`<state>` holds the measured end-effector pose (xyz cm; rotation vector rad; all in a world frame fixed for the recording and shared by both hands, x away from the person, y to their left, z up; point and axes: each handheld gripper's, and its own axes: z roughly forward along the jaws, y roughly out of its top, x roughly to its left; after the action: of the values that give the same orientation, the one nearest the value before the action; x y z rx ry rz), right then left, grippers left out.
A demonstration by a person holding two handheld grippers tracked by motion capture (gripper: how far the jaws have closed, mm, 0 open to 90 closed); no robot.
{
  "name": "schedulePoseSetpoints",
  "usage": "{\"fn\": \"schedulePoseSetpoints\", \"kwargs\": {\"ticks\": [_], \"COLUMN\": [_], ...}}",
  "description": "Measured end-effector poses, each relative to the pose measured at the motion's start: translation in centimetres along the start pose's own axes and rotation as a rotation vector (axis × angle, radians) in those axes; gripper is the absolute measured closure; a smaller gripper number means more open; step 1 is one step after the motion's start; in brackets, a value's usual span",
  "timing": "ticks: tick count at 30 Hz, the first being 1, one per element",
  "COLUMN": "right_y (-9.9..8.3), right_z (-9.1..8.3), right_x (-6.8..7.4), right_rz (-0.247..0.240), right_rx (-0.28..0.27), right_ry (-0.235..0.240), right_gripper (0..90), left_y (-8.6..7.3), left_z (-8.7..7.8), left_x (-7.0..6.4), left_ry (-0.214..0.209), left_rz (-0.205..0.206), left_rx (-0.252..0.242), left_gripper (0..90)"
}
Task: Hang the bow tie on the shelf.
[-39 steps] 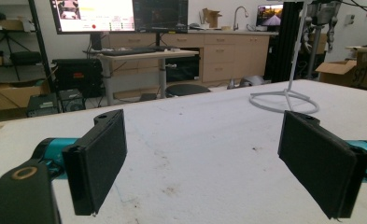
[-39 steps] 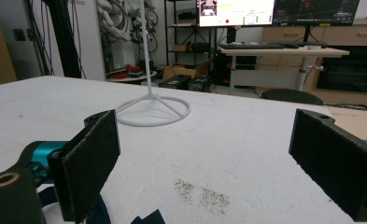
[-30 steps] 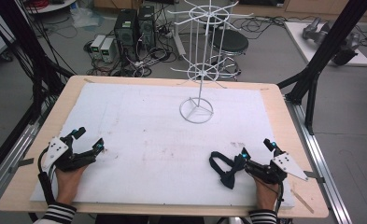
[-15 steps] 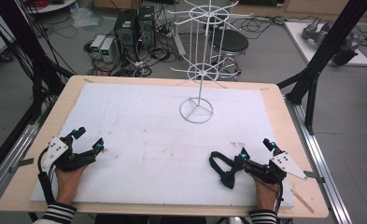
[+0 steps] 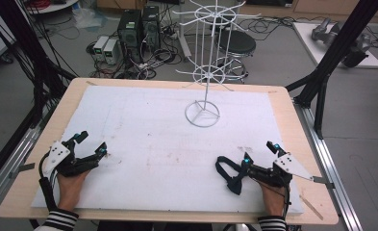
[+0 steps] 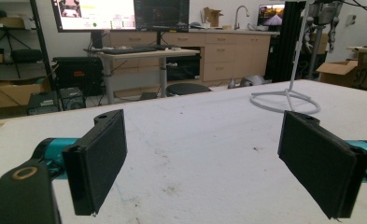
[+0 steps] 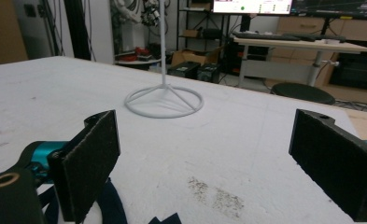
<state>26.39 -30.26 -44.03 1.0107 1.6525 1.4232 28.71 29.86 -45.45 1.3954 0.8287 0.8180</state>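
A white wire display rack [image 5: 206,72] stands on its ring base [image 5: 202,114] at the back middle of the white foam board [image 5: 153,130]. A black strap [image 5: 230,174] lies on the board near the front right. My right gripper [image 5: 258,152] rests open just right of the strap; in the right gripper view the dark strap [image 7: 109,205] lies by the left jaw and nothing is between the pads [image 7: 90,161]. My left gripper [image 5: 92,143] rests open at the front left, its pads [image 6: 99,158] wide apart over bare board. The rack base [image 6: 286,100] lies ahead to its right.
The foam board lies on a wooden table [image 5: 292,115] with black frame posts [image 5: 331,62] at the right and left. Computers and cables [image 5: 133,33] sit on the floor behind. A faint dirt stain [image 7: 216,193] marks the board.
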Motion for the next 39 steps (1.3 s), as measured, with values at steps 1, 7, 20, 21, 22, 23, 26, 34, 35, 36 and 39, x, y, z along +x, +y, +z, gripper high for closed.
{"fn": "schedulePoseSetpoints", "kwargs": {"ticks": [1,7,20,21,22,23,26,34,35,36,39], "right_y": [0.2,1.3,3.4,3.5,3.6,3.6,3.8,4.1,4.1,4.1,4.1], "right_z": [0.1,0.6,2.7,2.9,3.0,3.0,3.6,4.5,4.7,4.9,5.4], "right_x": [0.1,0.5,1.3,1.4,1.5,1.5,1.6,1.7,1.7,1.8,1.8], "right_rz": [-0.004,-0.039,-0.081,-0.087,-0.096,-0.096,-0.119,-0.163,-0.167,-0.170,-0.197], "right_rx": [0.008,0.079,0.283,0.304,0.321,0.321,0.385,0.506,0.526,0.542,0.584], "right_ry": [0.009,0.081,0.229,0.236,0.250,0.250,0.273,0.336,0.346,0.355,0.376], "right_gripper": [7.8,7.9,7.9,7.9,7.9,7.9,8.0,14.8,14.9,15.1,20.3], "left_y": [0.0,0.0,0.0,0.0,0.0,0.0,0.0,0.0,0.0,0.0,0.0], "left_z": [0.0,0.0,0.0,0.0,0.0,0.0,0.0,0.0,0.0,0.0,0.0], "left_x": [0.0,0.0,0.0,0.0,0.0,0.0,0.0,0.0,0.0,0.0,0.0], "left_ry": [0.000,0.000,-0.001,-0.001,-0.001,-0.001,-0.001,-0.001,-0.001,-0.002,-0.001], "left_rz": [-0.001,0.000,0.000,-0.001,-0.001,0.000,-0.001,-0.001,0.000,0.000,0.000], "left_rx": [0.000,0.000,0.000,-0.001,-0.001,0.000,0.000,-0.001,-0.001,-0.001,-0.001], "left_gripper": [15.9,15.9,15.9,15.9,15.9,15.9,15.9,16.0,16.0,16.0,16.0]}}
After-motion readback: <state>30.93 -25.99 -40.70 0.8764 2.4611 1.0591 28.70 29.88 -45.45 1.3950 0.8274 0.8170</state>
